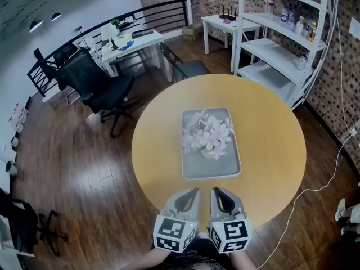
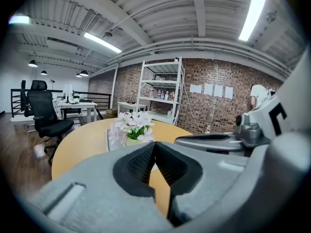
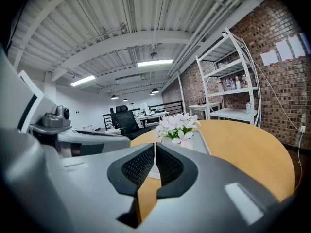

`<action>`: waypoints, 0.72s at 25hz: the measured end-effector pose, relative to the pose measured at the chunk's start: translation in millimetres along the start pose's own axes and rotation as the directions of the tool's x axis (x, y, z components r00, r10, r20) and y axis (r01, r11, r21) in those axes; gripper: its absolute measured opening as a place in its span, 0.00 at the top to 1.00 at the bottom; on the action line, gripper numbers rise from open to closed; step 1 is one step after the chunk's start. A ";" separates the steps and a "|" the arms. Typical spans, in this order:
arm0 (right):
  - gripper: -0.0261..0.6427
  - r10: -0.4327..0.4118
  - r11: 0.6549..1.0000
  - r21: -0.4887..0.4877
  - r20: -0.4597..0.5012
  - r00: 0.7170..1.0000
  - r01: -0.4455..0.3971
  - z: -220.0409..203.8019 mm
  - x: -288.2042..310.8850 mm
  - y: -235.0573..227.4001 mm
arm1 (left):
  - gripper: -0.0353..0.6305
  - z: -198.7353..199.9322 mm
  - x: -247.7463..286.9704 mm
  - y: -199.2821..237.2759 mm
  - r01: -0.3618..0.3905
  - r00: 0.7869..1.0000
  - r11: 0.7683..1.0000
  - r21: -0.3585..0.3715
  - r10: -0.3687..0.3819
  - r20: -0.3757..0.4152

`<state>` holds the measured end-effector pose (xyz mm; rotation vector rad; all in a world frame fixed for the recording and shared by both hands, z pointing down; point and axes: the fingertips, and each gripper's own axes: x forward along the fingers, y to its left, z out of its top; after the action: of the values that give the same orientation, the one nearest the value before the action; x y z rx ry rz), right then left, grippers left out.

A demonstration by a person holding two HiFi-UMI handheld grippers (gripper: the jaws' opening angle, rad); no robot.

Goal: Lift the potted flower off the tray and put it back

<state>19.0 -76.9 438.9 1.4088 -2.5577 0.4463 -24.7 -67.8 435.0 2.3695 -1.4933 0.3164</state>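
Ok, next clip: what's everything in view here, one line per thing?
Round table: one, yellow wood, centre of the room.
Tray: one, grey, middle of the table.
Potted flower: one, pale pink blooms, on the tray's far half.
Office chairs: two, black, floor left of the table.
Shelf unit: one, white, against the brick wall.
Desk: one, white, by the railing.
Cable: one, white, floor right of the table.
Left gripper: one, grey, shut, empty, near table edge.
Right gripper: one, grey, shut, empty, beside it.
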 end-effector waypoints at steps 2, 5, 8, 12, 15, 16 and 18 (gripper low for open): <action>0.95 -0.005 1.000 -0.006 -0.003 1.000 0.005 1.5 11.7 -6.1 | 0.94 2.7 8.3 5.5 0.002 1.000 1.000 0.001 -0.002 0.001; 0.92 -0.016 1.000 -0.004 -0.011 1.000 0.016 3.5 30.8 -15.9 | 0.94 6.1 21.1 16.5 0.008 1.000 1.000 -0.002 -0.008 -0.003; 0.88 -0.062 0.998 -0.003 -0.014 0.998 0.062 3.8 49.7 -30.6 | 0.94 11.0 35.3 26.4 0.030 1.000 1.000 0.005 -0.030 -0.007; 0.75 -0.140 0.989 -0.042 -0.016 0.990 0.139 -0.3 80.8 -49.8 | 0.94 19.5 53.0 43.2 0.058 0.998 0.998 0.013 -0.058 -0.009; 0.66 -0.164 0.985 -0.056 -0.040 0.986 0.162 -7.8 101.9 -63.4 | 0.94 25.0 66.5 53.4 0.076 0.997 0.997 0.017 -0.075 -0.019; 0.63 -0.165 0.985 -0.051 -0.048 0.985 0.162 -10.2 108.3 -68.4 | 0.94 27.3 71.0 56.3 0.080 0.997 0.997 0.020 -0.080 -0.020; 0.57 -0.165 0.986 -0.043 -0.062 0.984 0.162 -14.9 122.5 -77.6 | 0.94 31.7 79.2 64.1 0.085 0.996 0.996 0.028 -0.085 -0.021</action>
<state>19.8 -207.6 503.4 1.5486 -2.3634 0.4082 -48.2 -171.6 443.3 2.4369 -1.3834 0.3424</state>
